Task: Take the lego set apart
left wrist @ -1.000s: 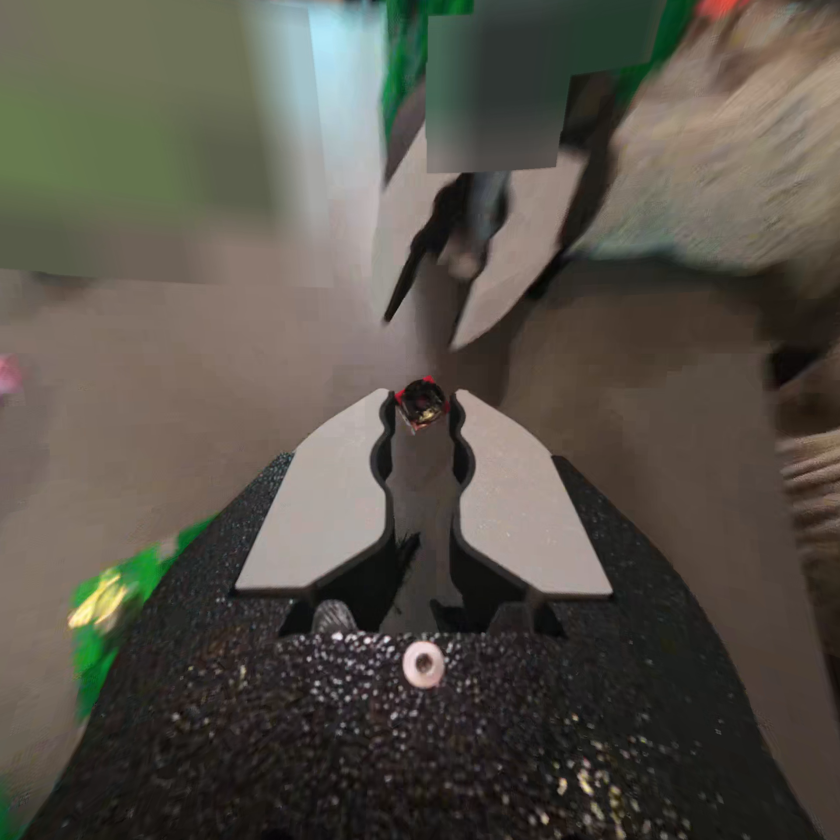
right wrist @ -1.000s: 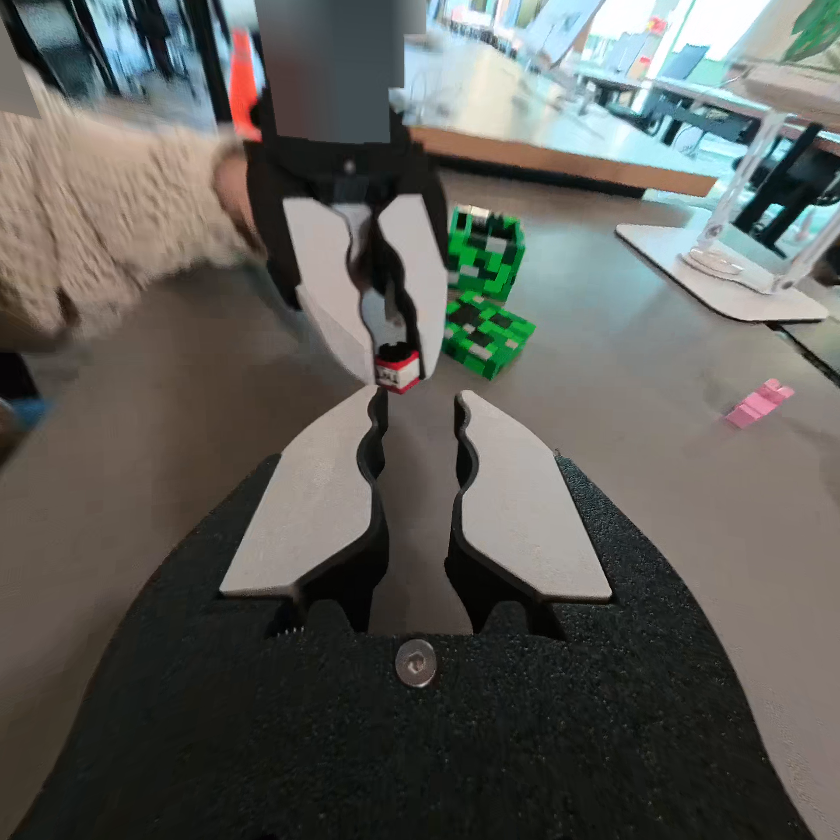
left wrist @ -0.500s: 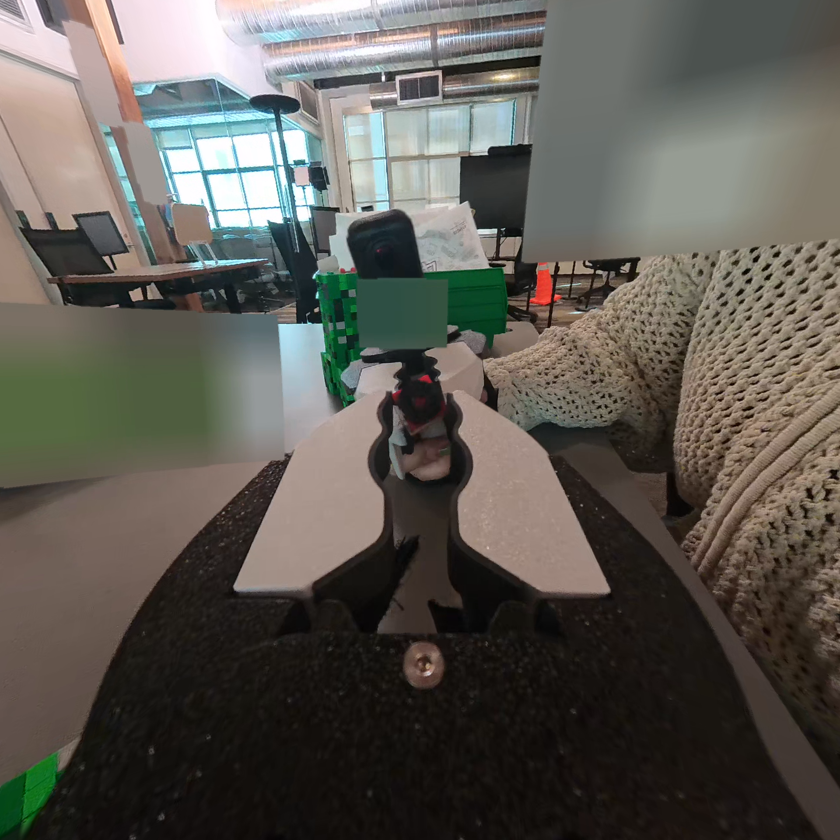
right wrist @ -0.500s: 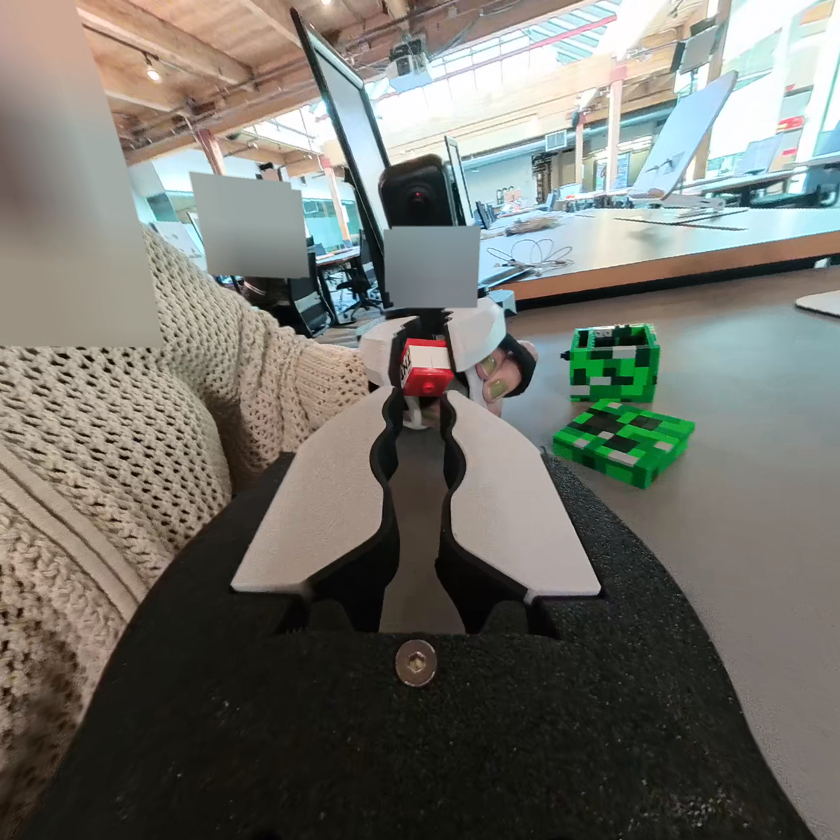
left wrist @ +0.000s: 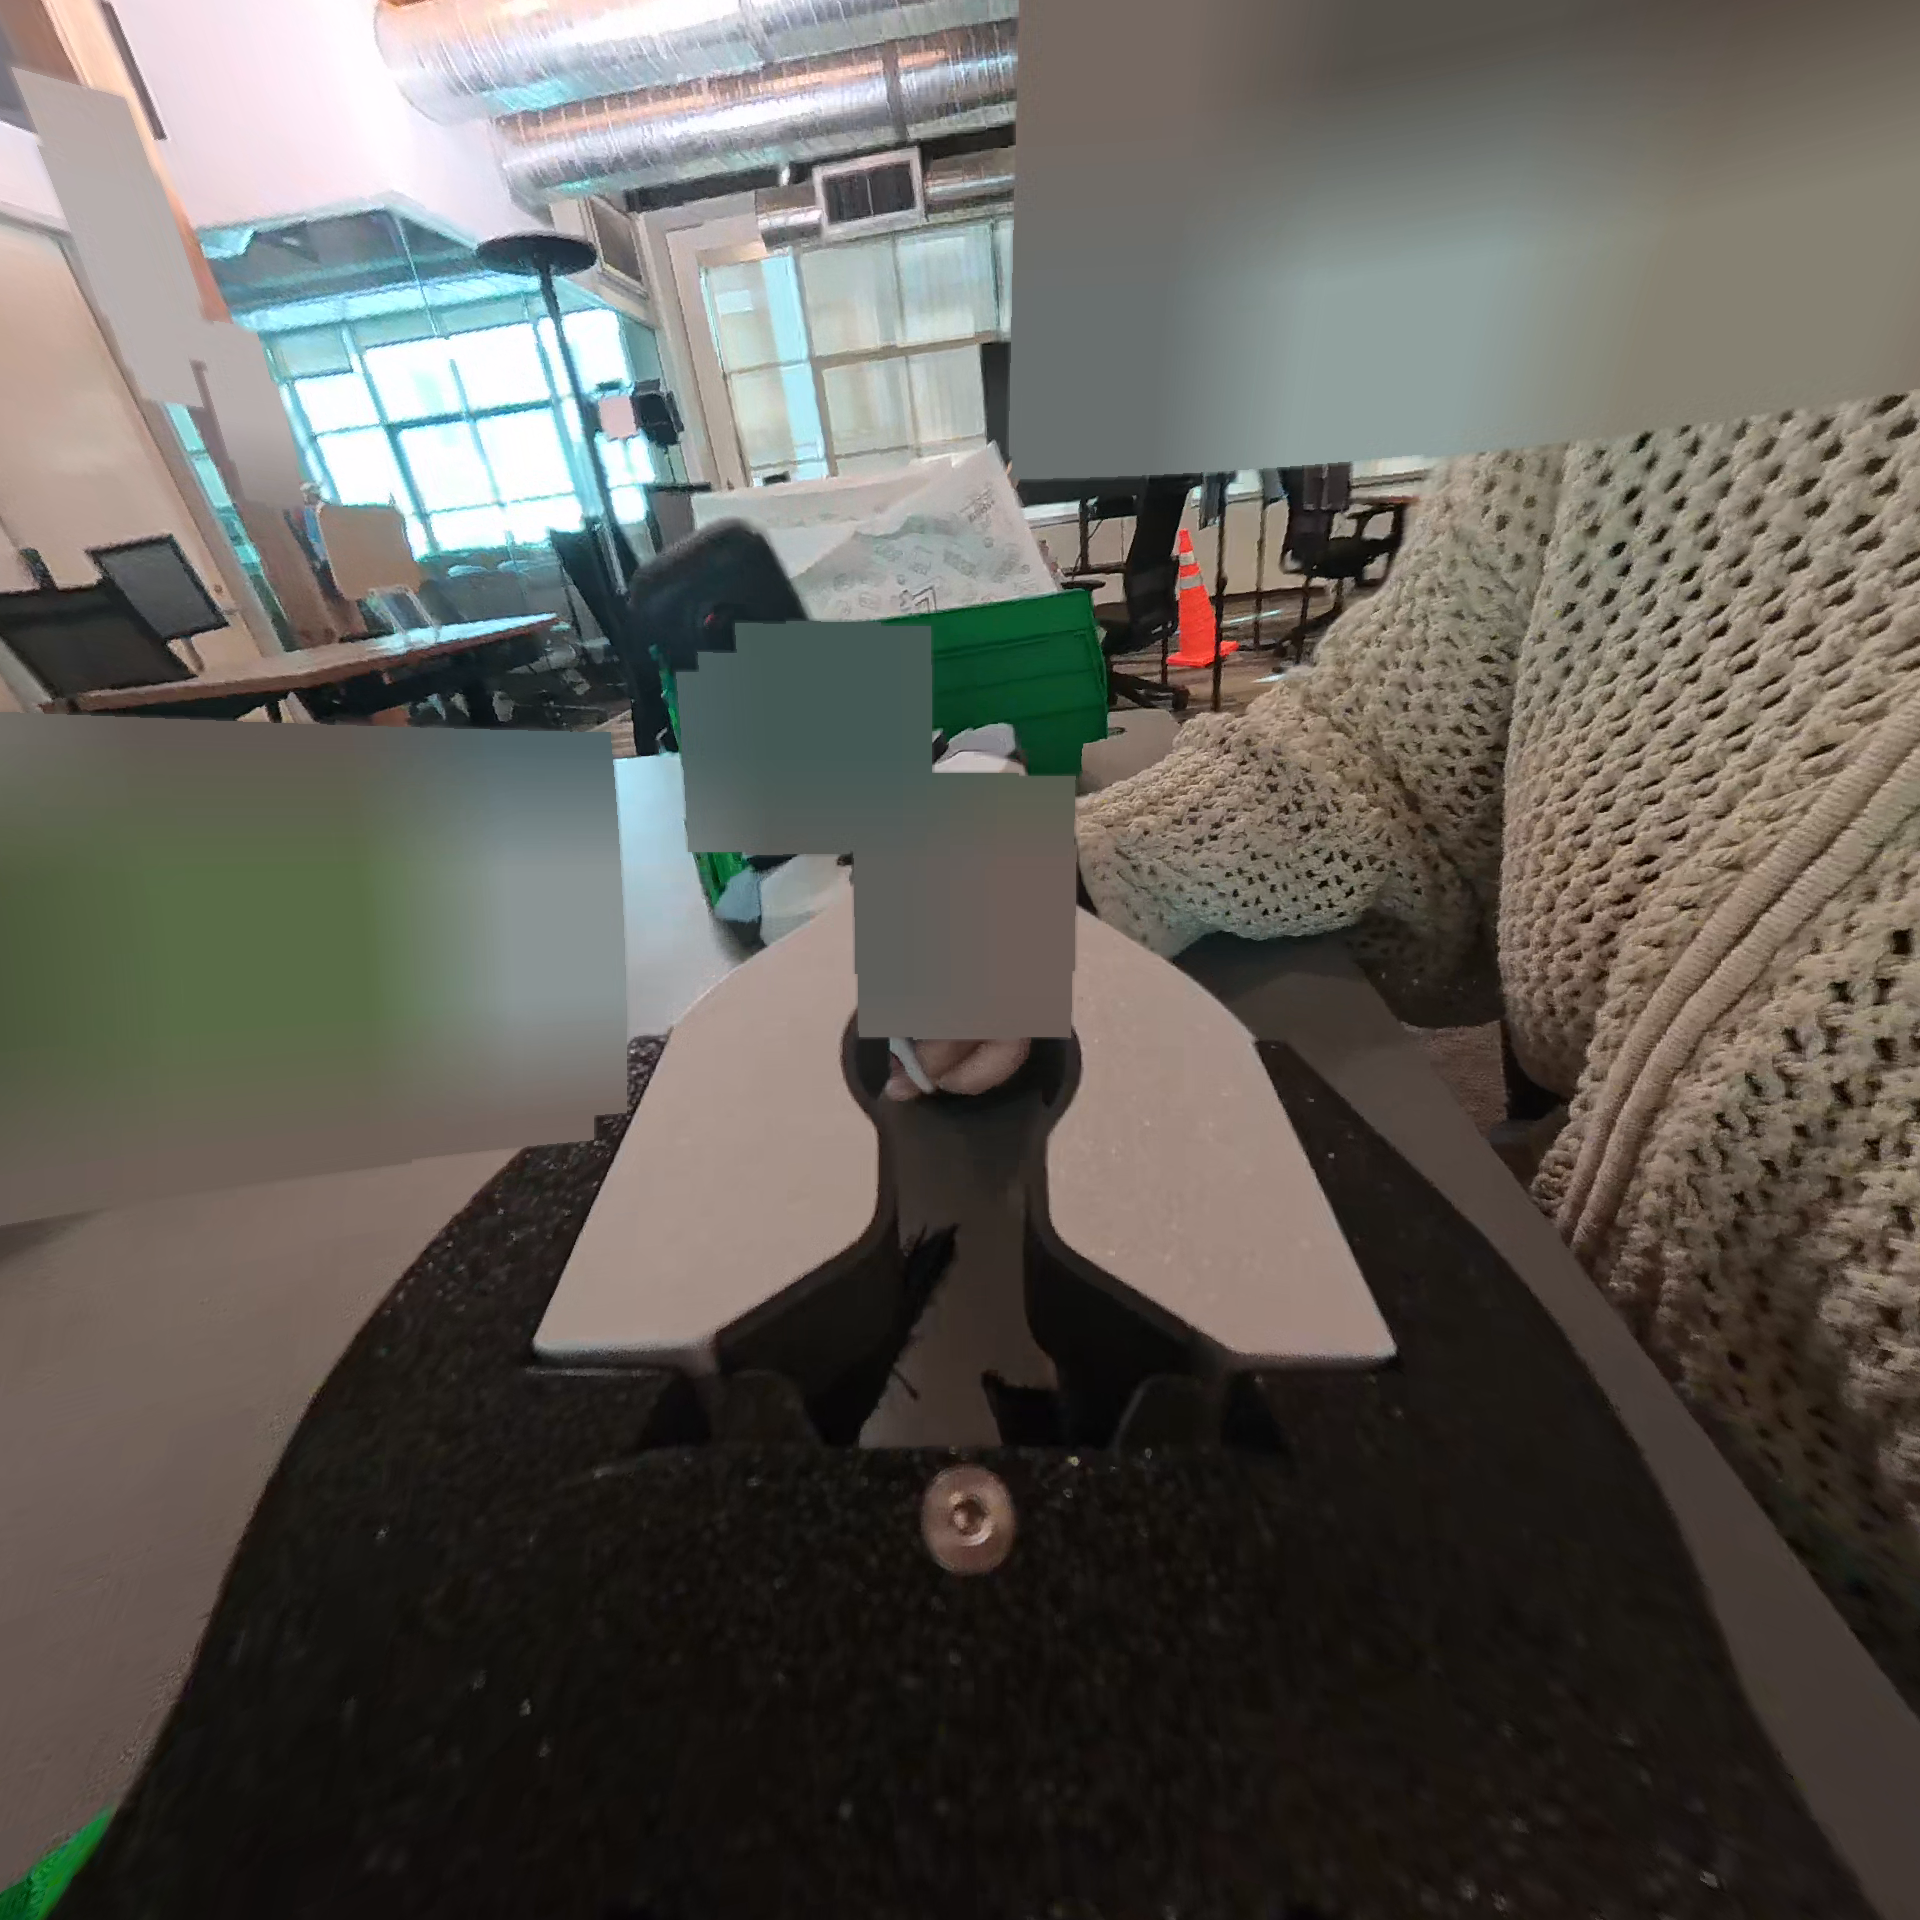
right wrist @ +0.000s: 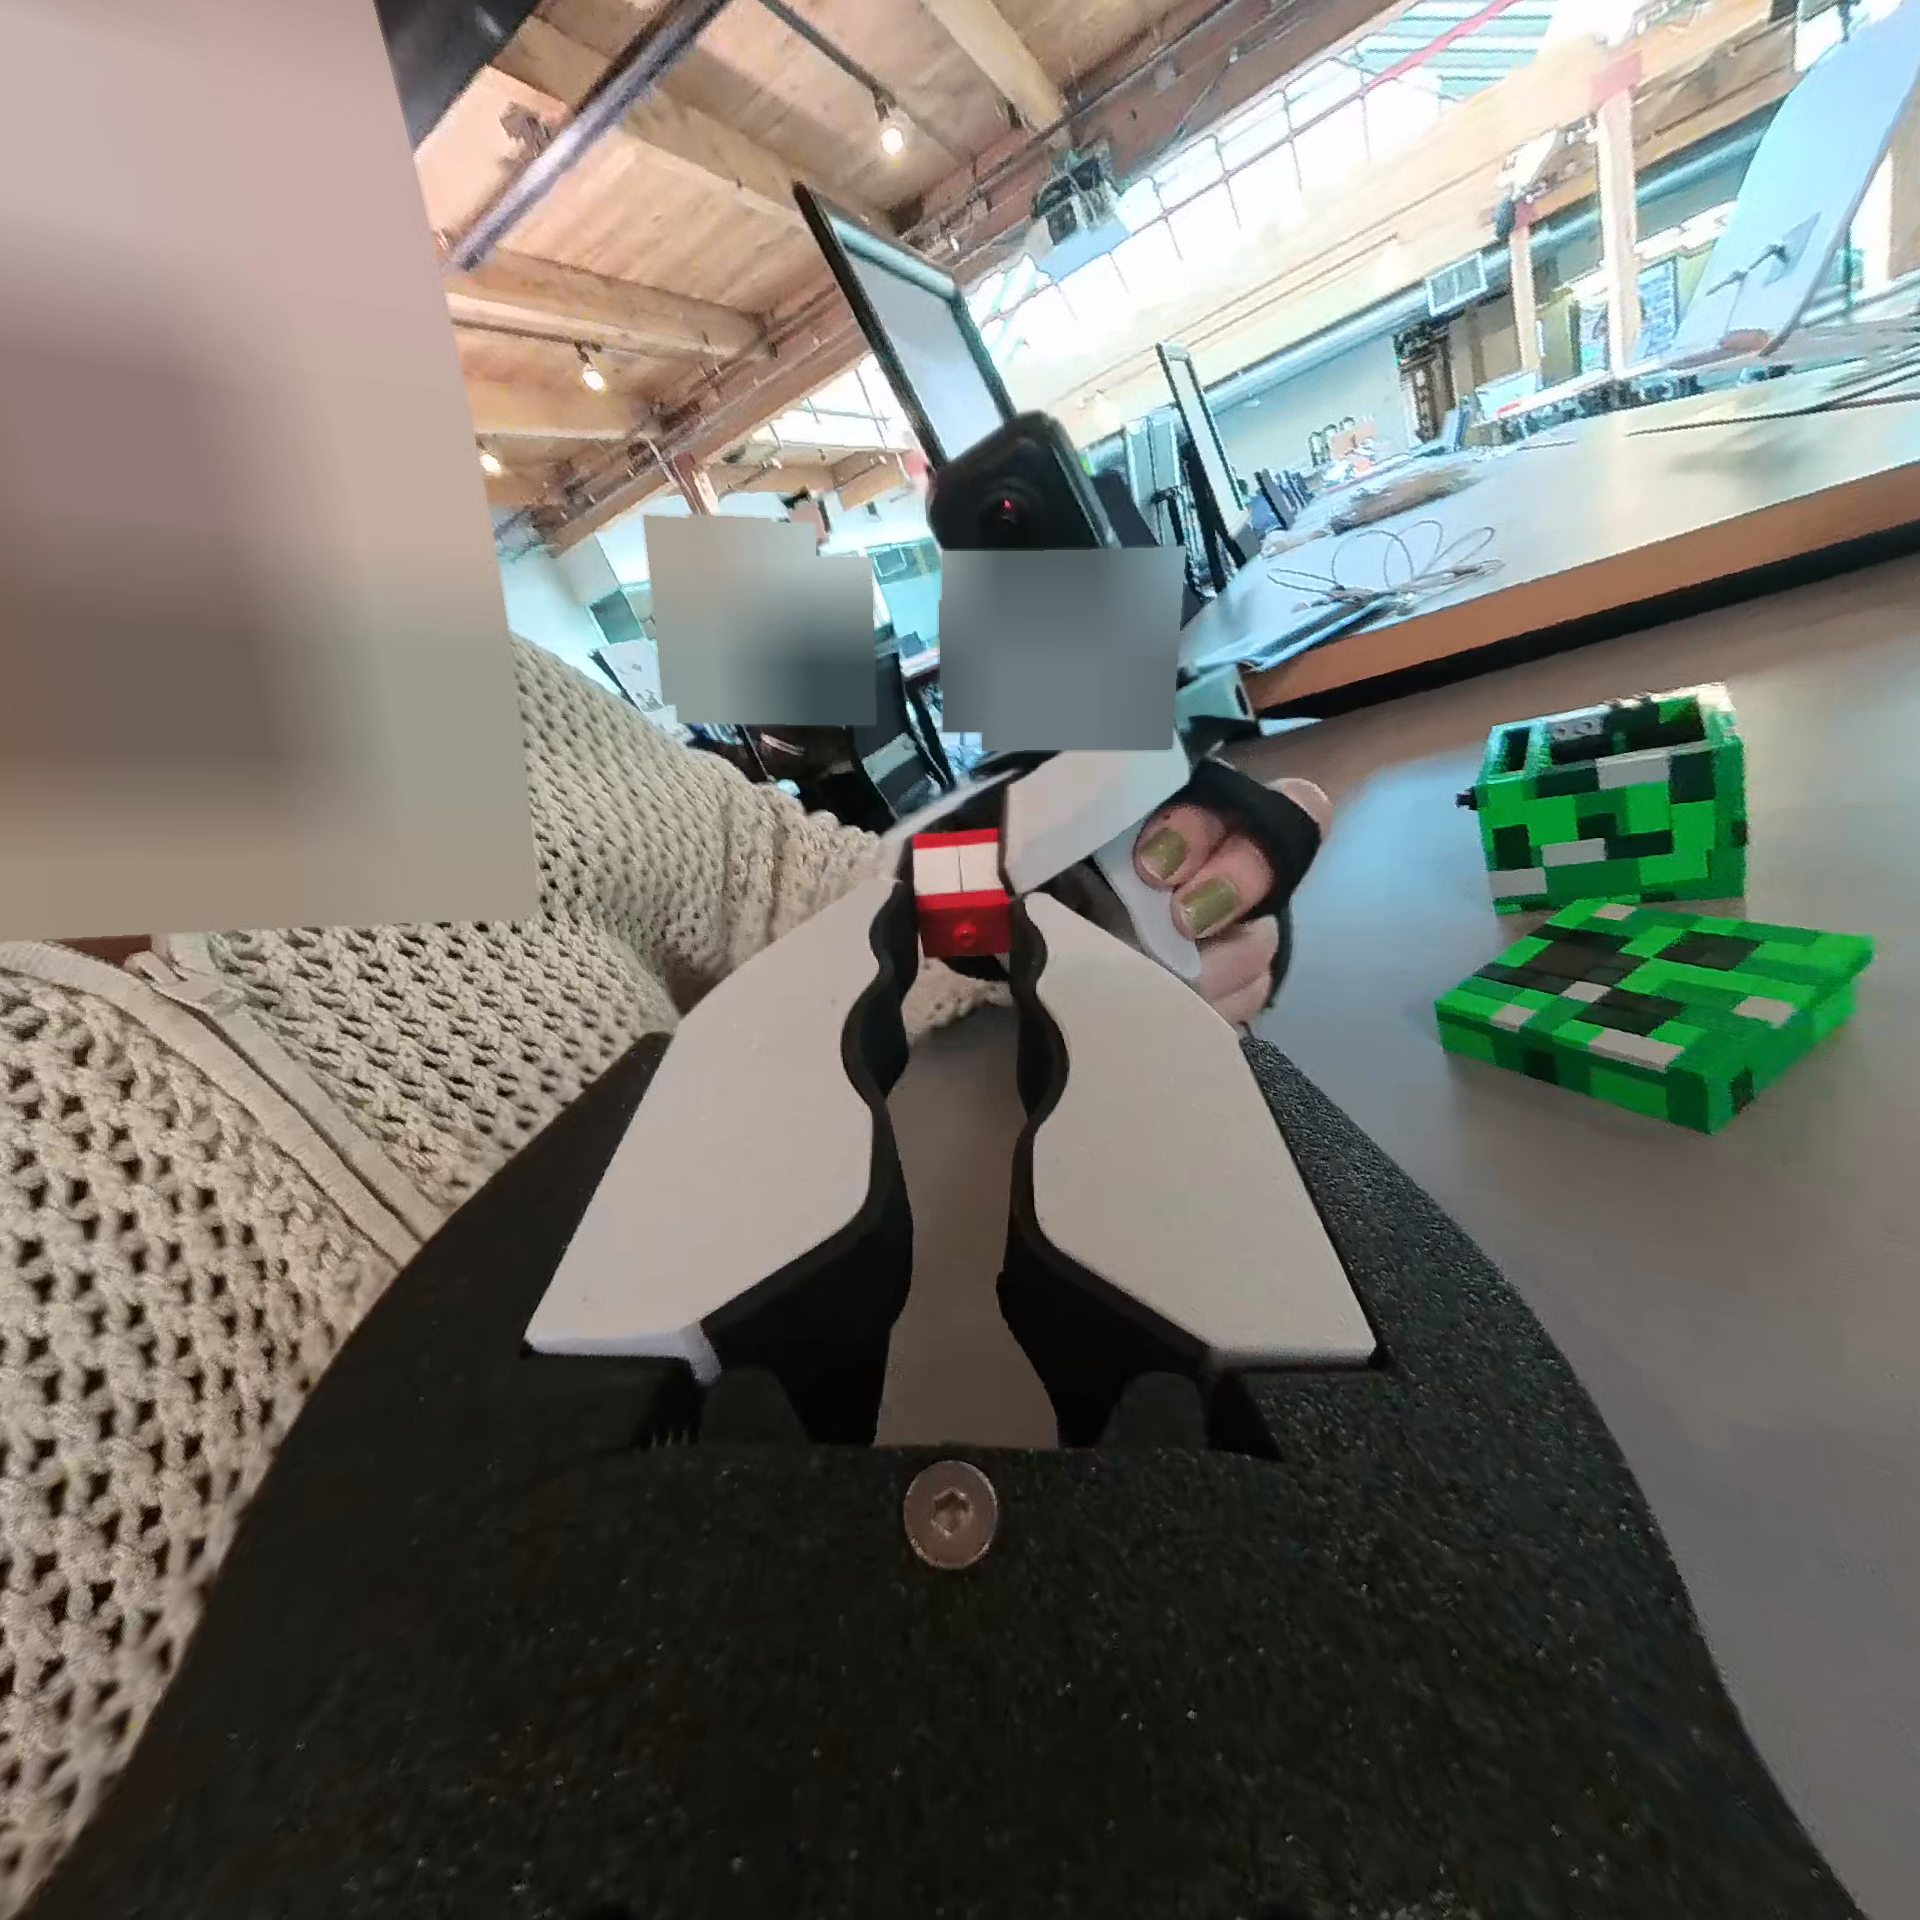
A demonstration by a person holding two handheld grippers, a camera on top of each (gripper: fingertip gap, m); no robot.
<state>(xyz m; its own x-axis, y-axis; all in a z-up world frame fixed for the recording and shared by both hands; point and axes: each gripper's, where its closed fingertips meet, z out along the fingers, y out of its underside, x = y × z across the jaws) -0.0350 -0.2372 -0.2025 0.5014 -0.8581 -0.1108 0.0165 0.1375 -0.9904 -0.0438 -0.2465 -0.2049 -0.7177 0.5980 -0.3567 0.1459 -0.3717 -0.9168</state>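
Note:
A small red and white lego block (right wrist: 956, 902) is held up between both grippers, which face each other above the grey table (right wrist: 1558, 1247). My right gripper (right wrist: 958, 906) is closed on its red lower part. My left gripper (right wrist: 977, 831) comes from the opposite side and grips the white-banded upper part; a hand (right wrist: 1210, 883) holds it. In the left wrist view the left fingers (left wrist: 748, 1143) stand close together, and a blur patch hides their tips and the block. A green pixel-pattern lego box (right wrist: 1610, 805) and a flat green lego panel (right wrist: 1652, 1003) lie on the table at the right.
A knitted cream sleeve (right wrist: 260, 1091) fills the left of the right wrist view and the right of the left wrist view (left wrist: 1610, 935). A green bin (left wrist: 1003, 675) with paper stands behind the grippers. A raised wooden-edged desk (right wrist: 1558, 613) lies beyond the lego box. Only a small space, under 4 cm, lies between the two pairs of fingers.
Both grippers have swung up from looking down at the table to level and facing each other. The right gripper has narrowed from open onto the block that the left gripper brought to it.

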